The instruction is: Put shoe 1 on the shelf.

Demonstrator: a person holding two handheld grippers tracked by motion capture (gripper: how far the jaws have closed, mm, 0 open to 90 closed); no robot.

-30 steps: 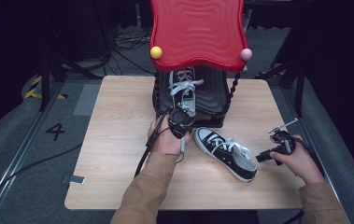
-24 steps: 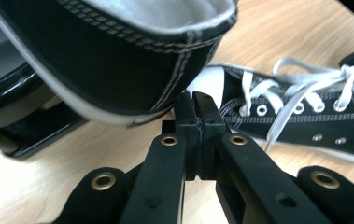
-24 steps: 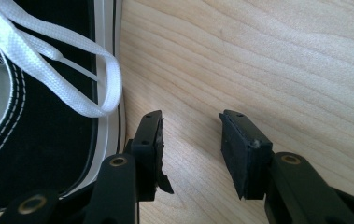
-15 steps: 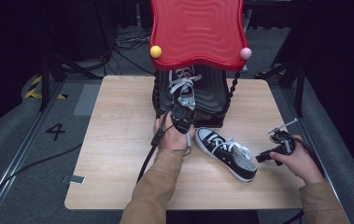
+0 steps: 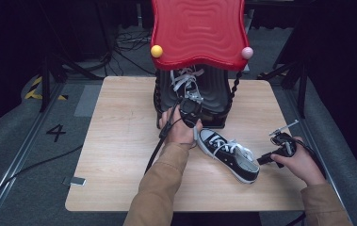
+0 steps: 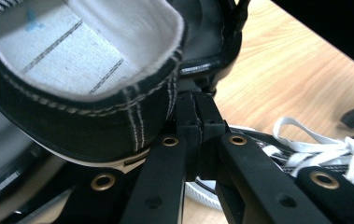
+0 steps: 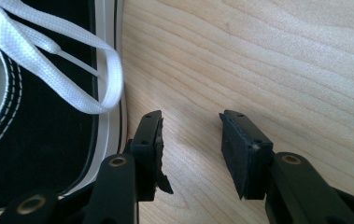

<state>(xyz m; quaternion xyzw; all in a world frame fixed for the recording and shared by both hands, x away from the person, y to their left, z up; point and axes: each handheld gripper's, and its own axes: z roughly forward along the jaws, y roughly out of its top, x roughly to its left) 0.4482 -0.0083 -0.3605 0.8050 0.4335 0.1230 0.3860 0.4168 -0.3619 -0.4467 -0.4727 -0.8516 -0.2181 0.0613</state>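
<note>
Sneaker (image 6: 86, 88) heel touches the closed left gripper (image 6: 194, 109).

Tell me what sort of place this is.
Probably a recording studio or lab rather than a home: a light wooden table stands on grey carpet amid black curtains, loose black floor cables, dark equipment stands, and a floor marking "4".

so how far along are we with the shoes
About halfway, it looks. One shoe sits on the rack under the red top, the shut left gripper at its heel. The second shoe lies on the table; the right gripper is open beside it, not gripping.
</note>
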